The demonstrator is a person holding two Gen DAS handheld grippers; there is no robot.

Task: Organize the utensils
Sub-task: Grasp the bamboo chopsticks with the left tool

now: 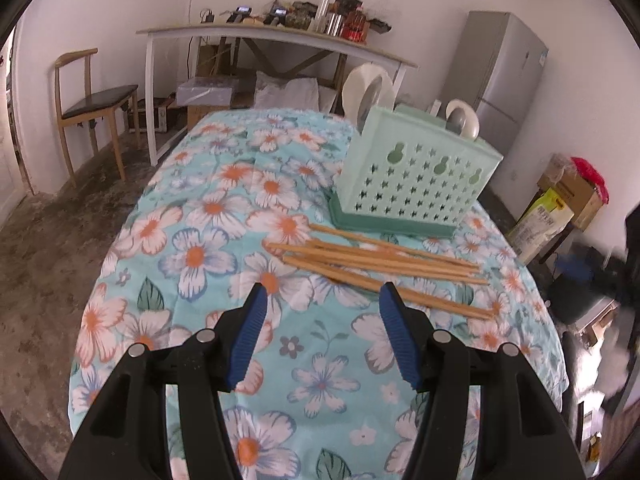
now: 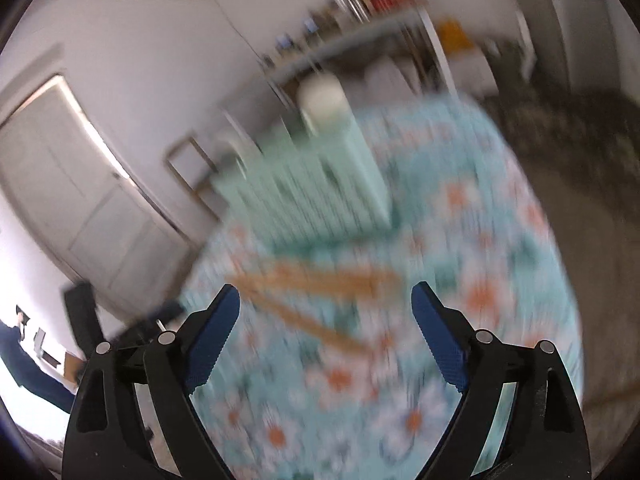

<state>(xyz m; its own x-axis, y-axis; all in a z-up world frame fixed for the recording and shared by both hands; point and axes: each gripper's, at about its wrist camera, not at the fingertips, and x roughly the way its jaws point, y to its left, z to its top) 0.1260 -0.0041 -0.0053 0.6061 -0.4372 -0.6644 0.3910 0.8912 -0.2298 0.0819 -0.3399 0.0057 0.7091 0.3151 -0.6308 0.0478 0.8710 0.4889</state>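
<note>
Several wooden chopsticks (image 1: 380,266) lie in a loose pile on the floral tablecloth (image 1: 192,248), just in front of a mint-green perforated utensil holder (image 1: 416,178). My left gripper (image 1: 322,294) hovers open above the cloth, near side of the pile, nothing between its blue pads. Two white ladles or spoons (image 1: 464,118) stick up from the holder. The right wrist view is heavily blurred: my right gripper (image 2: 326,294) stands wide open above the chopsticks (image 2: 320,280), empty, with the holder (image 2: 304,188) beyond.
A white desk (image 1: 256,34) with clutter stands at the back, a wooden chair (image 1: 92,100) to the left, a grey fridge (image 1: 508,68) at right. Cardboard boxes (image 1: 560,208) sit on the floor right of the table. A door (image 2: 76,192) shows in the right wrist view.
</note>
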